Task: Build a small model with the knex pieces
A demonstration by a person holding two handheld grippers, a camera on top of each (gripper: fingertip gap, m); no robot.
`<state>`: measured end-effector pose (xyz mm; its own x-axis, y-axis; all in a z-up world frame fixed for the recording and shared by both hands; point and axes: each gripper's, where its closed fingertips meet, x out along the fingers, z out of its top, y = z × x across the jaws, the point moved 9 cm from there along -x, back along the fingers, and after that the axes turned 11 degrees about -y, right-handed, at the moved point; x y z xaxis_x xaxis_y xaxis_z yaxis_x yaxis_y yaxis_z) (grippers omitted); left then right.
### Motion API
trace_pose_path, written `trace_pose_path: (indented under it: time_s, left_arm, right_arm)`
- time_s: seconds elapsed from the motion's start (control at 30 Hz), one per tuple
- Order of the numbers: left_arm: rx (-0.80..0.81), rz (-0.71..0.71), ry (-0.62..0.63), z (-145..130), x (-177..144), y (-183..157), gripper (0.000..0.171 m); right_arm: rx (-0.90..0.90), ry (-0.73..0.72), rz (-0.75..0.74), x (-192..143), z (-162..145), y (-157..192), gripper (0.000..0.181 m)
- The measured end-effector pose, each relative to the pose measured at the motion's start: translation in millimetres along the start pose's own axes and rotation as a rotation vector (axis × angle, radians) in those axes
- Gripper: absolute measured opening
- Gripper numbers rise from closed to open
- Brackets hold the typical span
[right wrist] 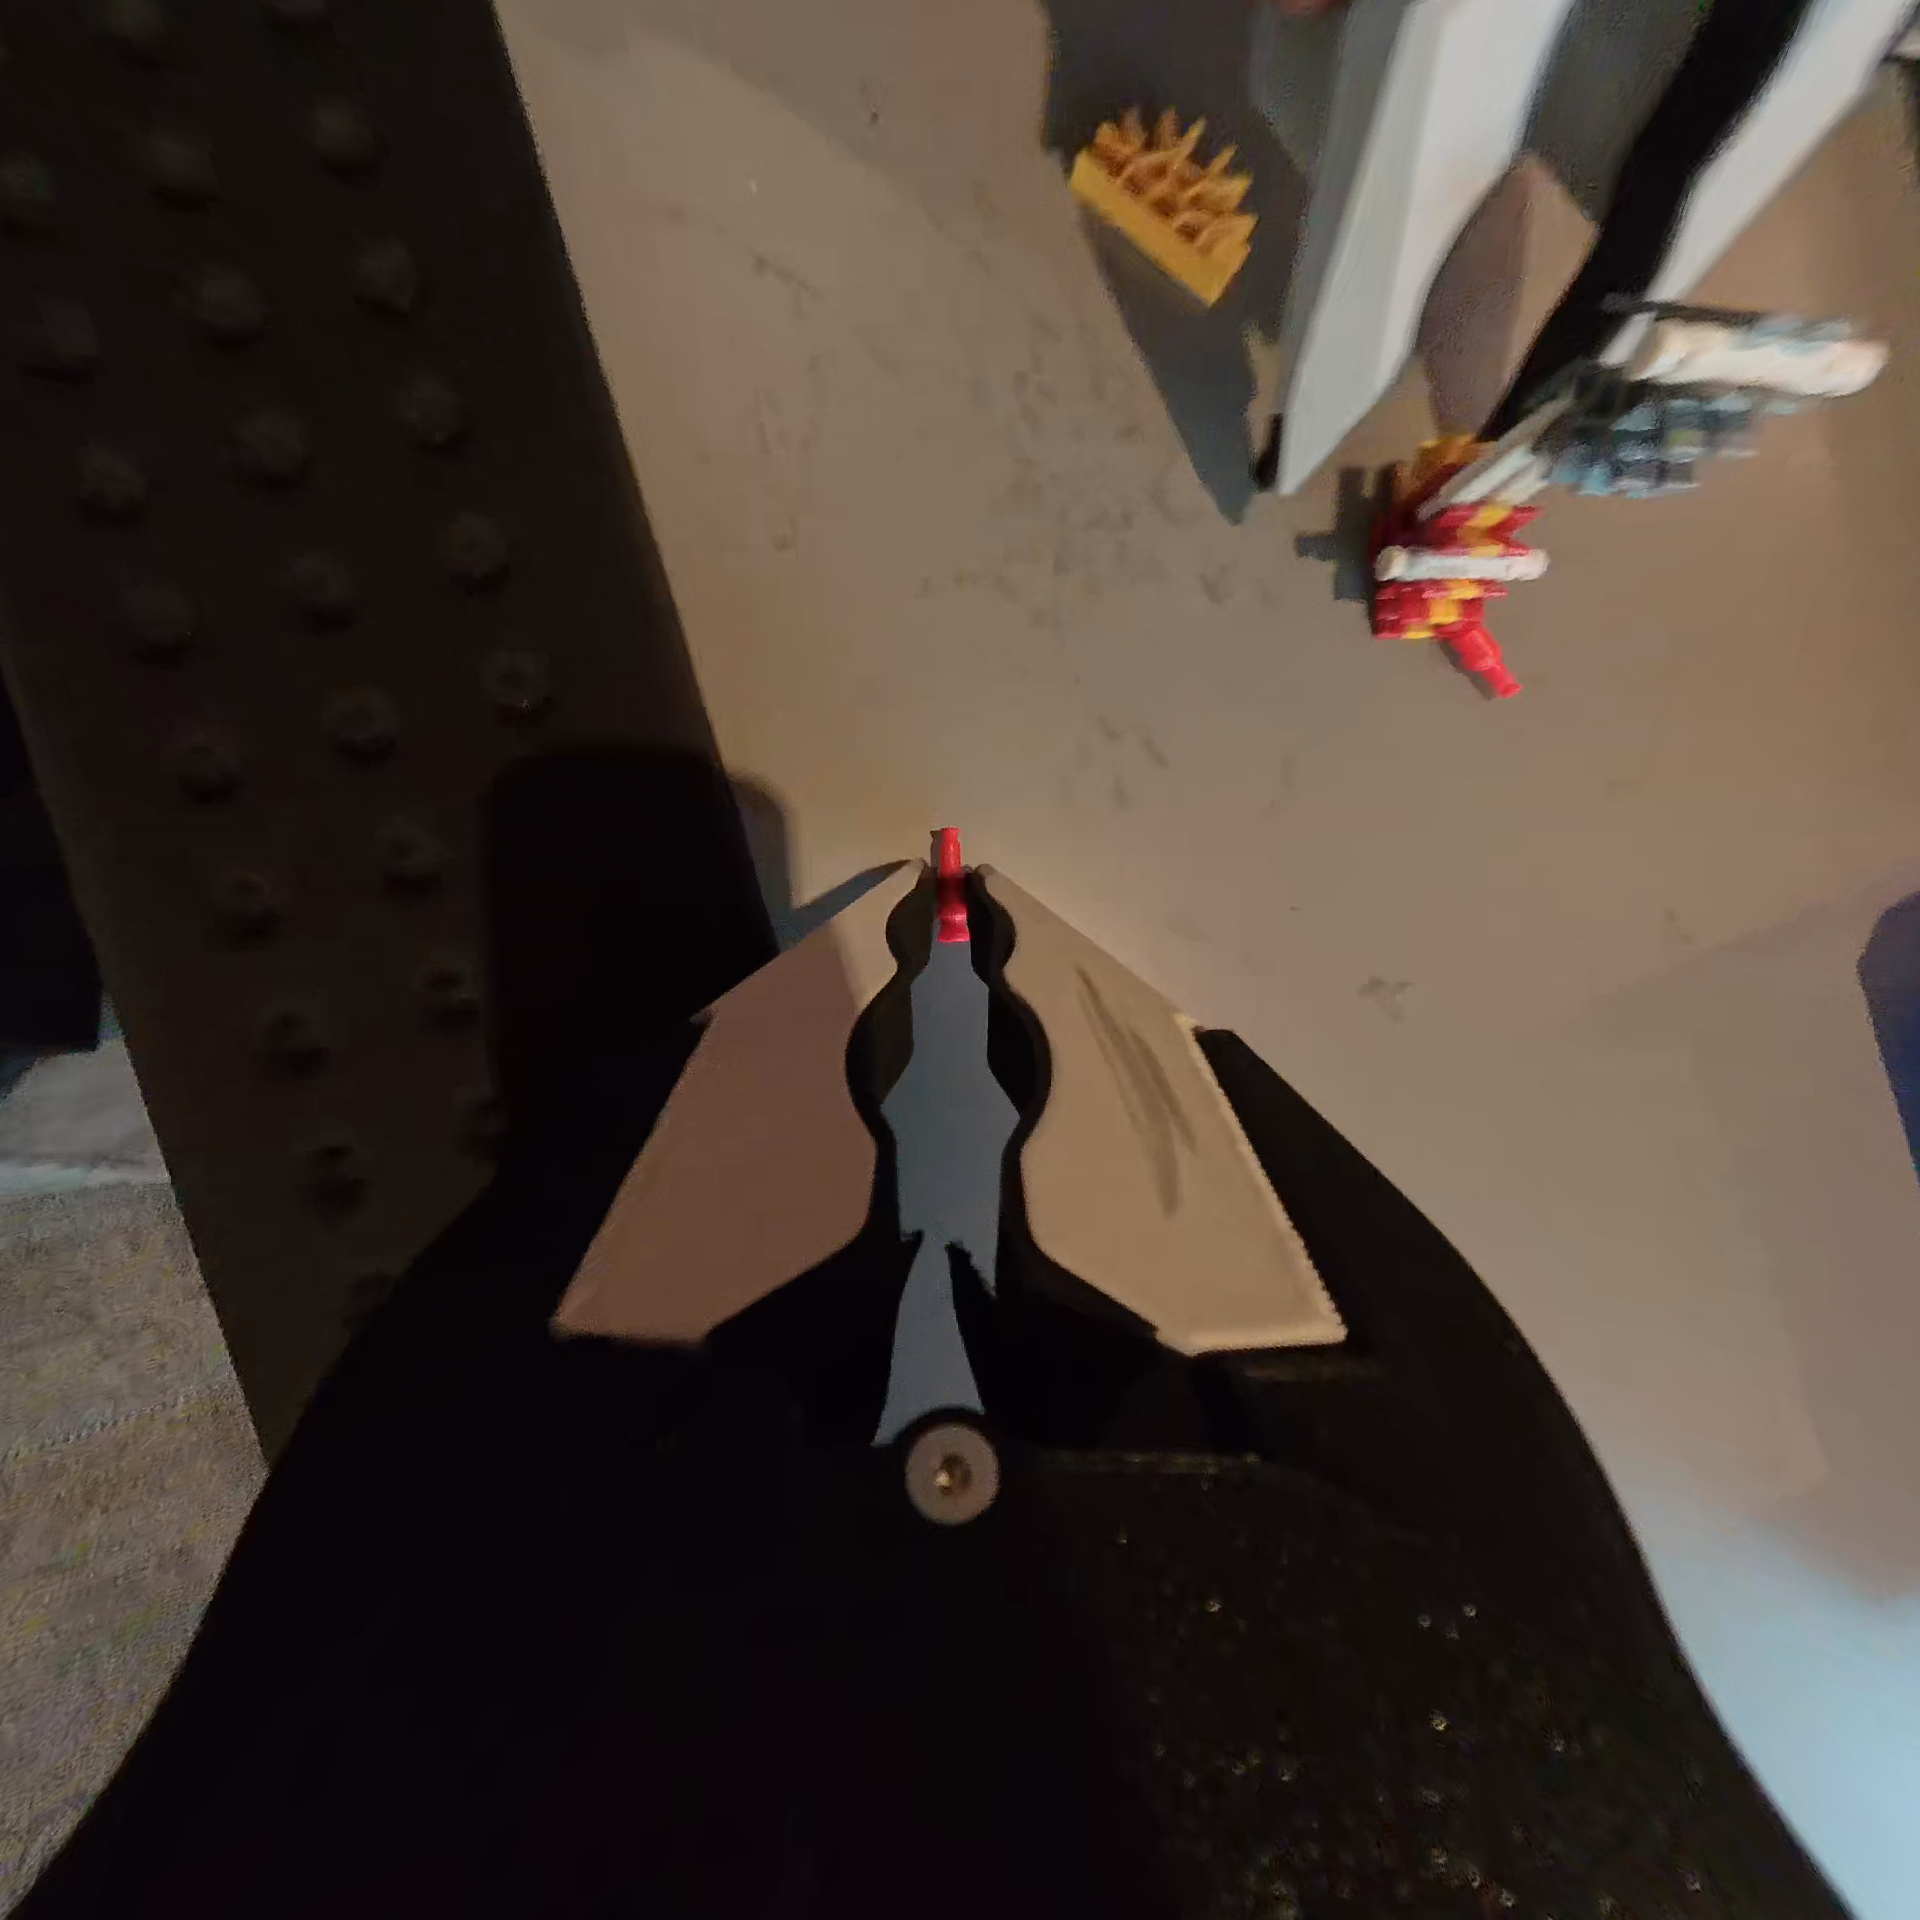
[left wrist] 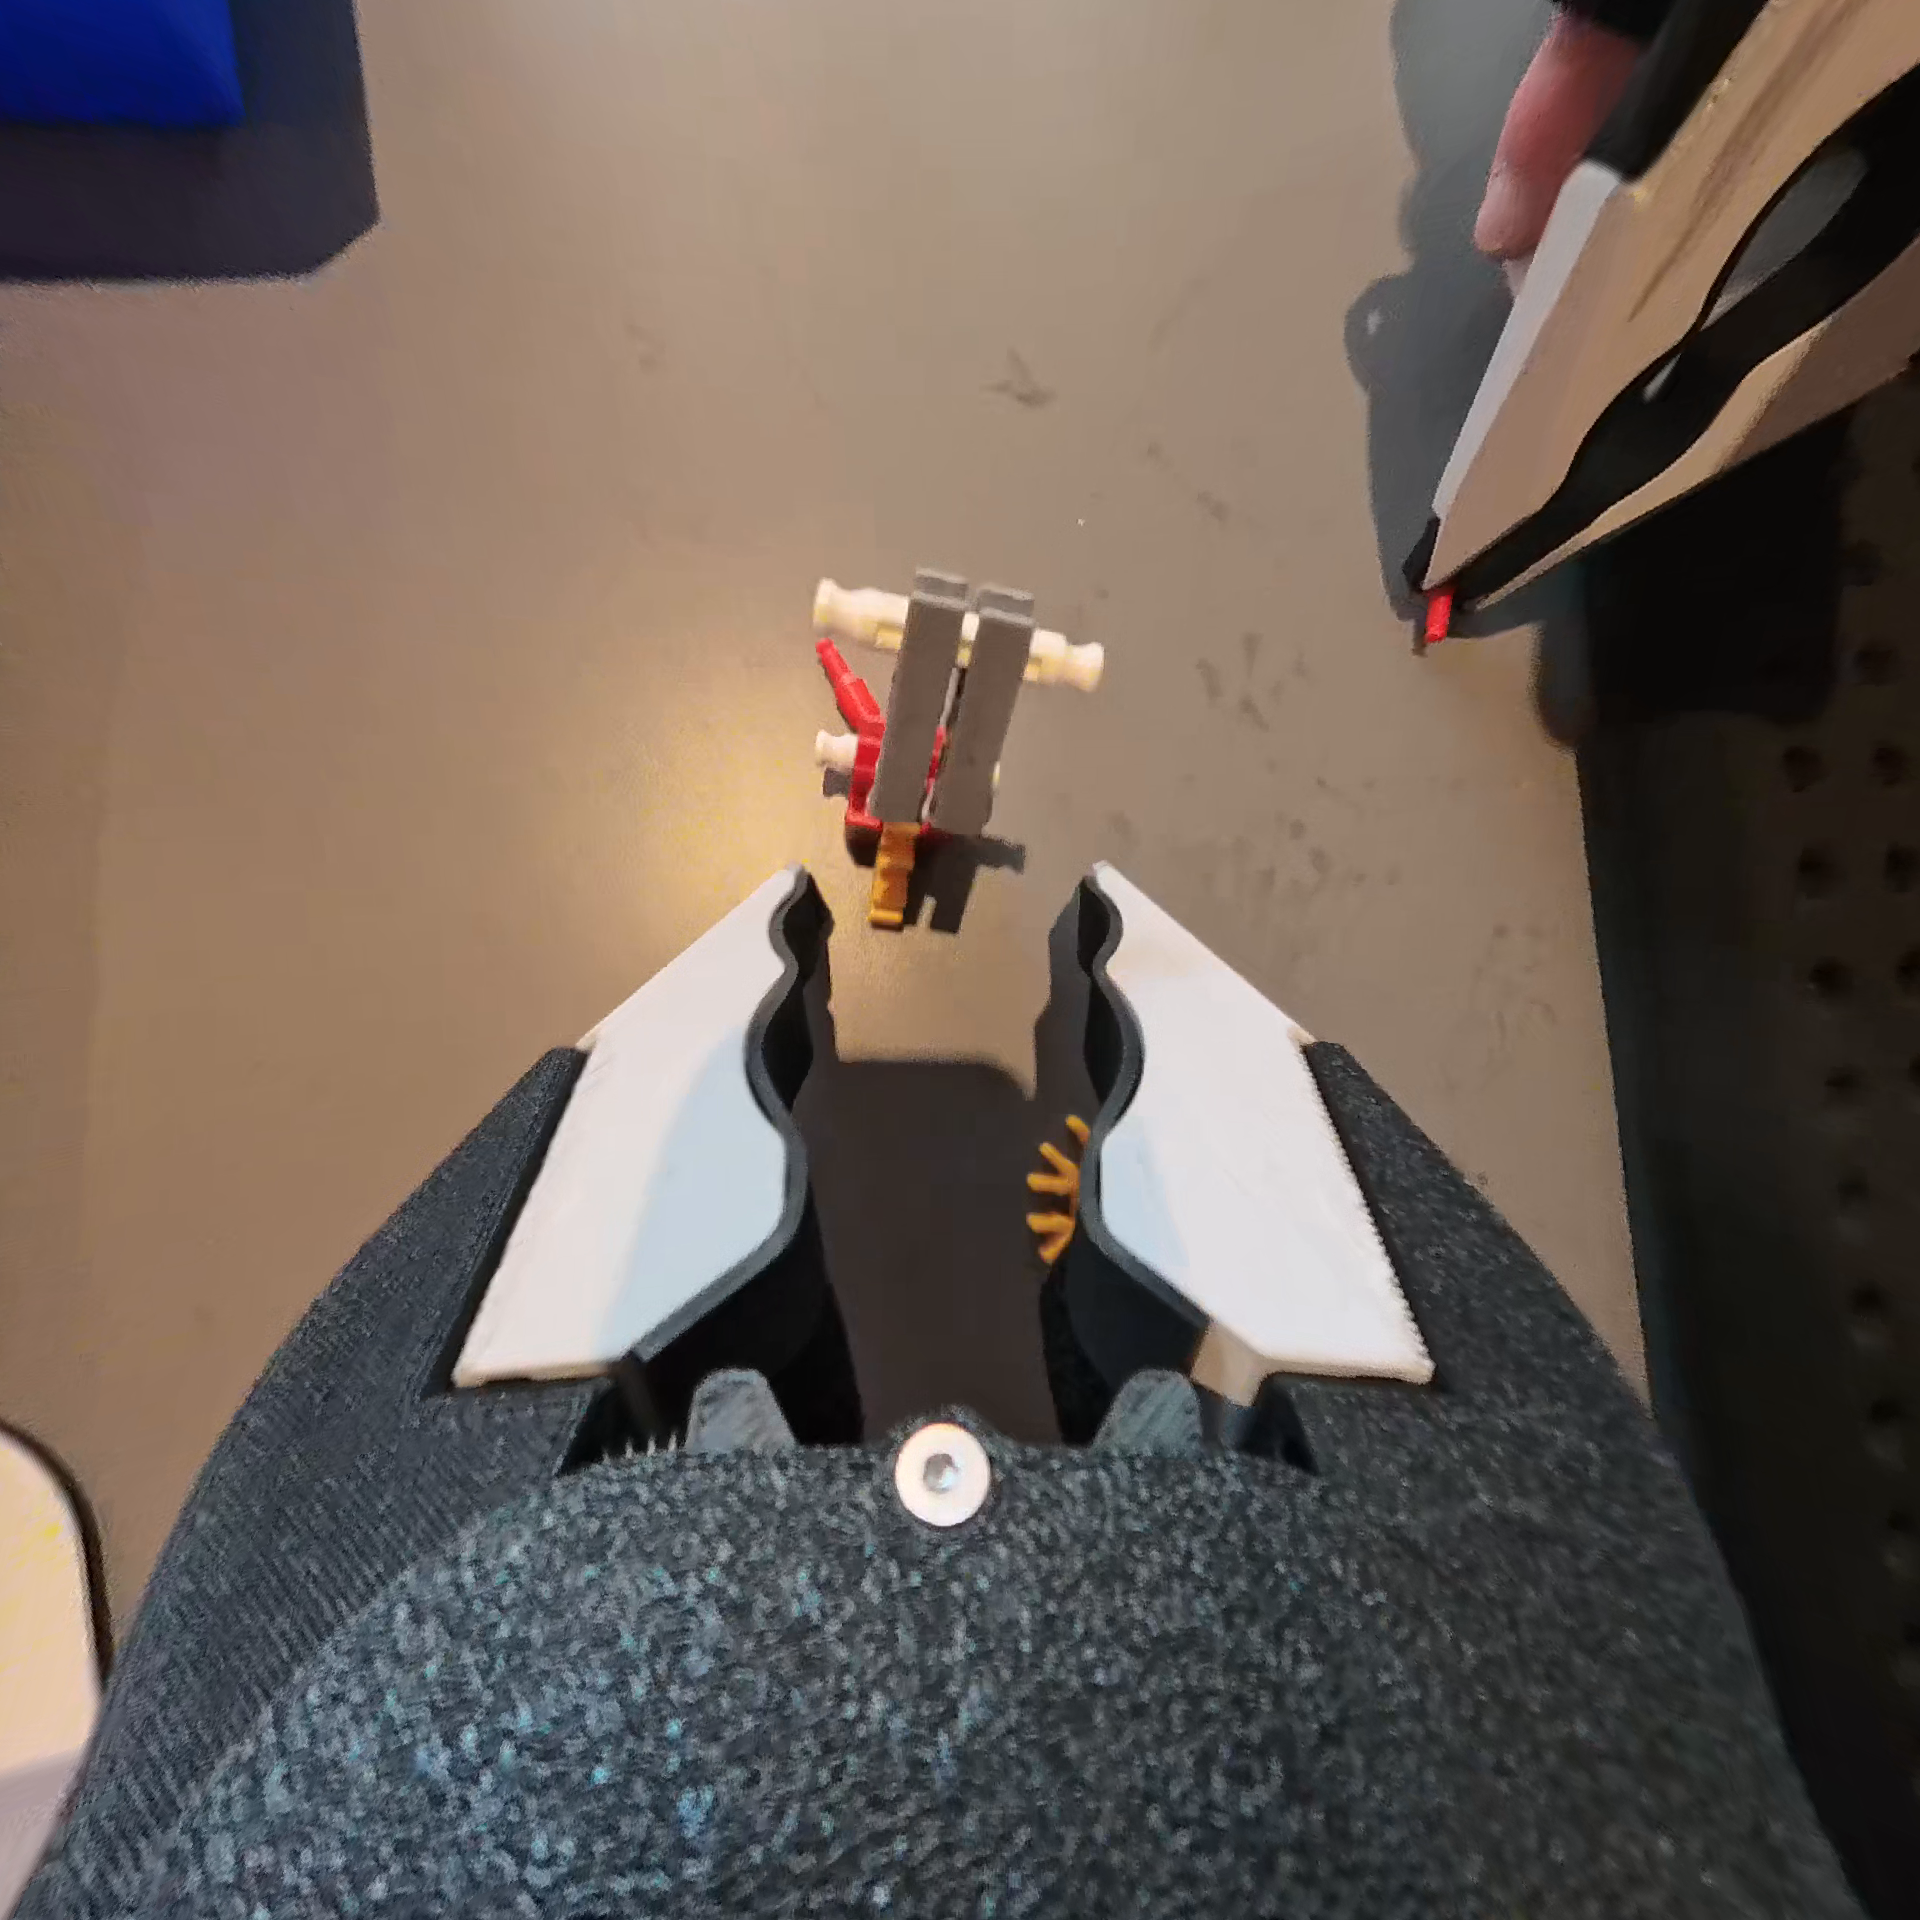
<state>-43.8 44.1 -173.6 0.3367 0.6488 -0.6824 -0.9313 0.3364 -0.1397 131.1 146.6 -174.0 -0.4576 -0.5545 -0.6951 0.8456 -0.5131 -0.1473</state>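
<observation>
Small brick assembly of grey, white, red plastic (left wrist: pixel 925 727) just beyond the left gripper (left wrist: pixel 945 904).
Left gripper gapes empty; right gripper (right wrist: pixel 948 873) pinches a small red plastic peg (right wrist: pixel 948 894), well apart.

Yellow piece (left wrist: pixel 1058 1195) half hidden behind left gripper's fingers (left wrist: pixel 1195 1122)

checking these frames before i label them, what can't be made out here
- Right wrist view: the toy-brick build is motion-blurred; the left gripper covers its top.
- Left wrist view: the yellow piece is mostly hidden behind a finger.
- Both views: the red peg is mostly buried in the shut right gripper.
- Left wrist view: the blue object is cut off by the frame edge.
</observation>
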Motion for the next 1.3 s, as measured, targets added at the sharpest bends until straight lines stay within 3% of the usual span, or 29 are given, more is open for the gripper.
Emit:
trace_pose_path:
  time_s: [0.3,0.43,0.57,0.7,0.97,1.3]
  left_arm:
    - [-0.053,0.122,-0.045,-13,-13,-14,0.052]
    - [-0.040,0.142,-0.142,-14,-10,-19,0.043]
    - [-0.022,0.158,-0.156,-12,-10,-16,0.039]
    - [0.036,0.166,-0.083,-16,-3,-18,0.041]
    - [0.058,0.174,-0.050,-17,-3,-20,0.042]
    - [0.035,0.141,-0.090,-15,-4,-21,0.046]
  right_arm:
    - [0.272,-0.287,-0.157,-16,18,-31,0.004]
    - [0.350,-0.323,-0.182,-7,26,-38,0.005]
    - [0.399,-0.369,-0.194,2,33,-41,0.005]
    - [0.399,-0.374,-0.202,7,37,-41,0.005]
    - [0.510,-0.475,-0.221,7,42,-46,0.005]
    - [0.590,-0.624,-0.221,7,48,-45,0.005]
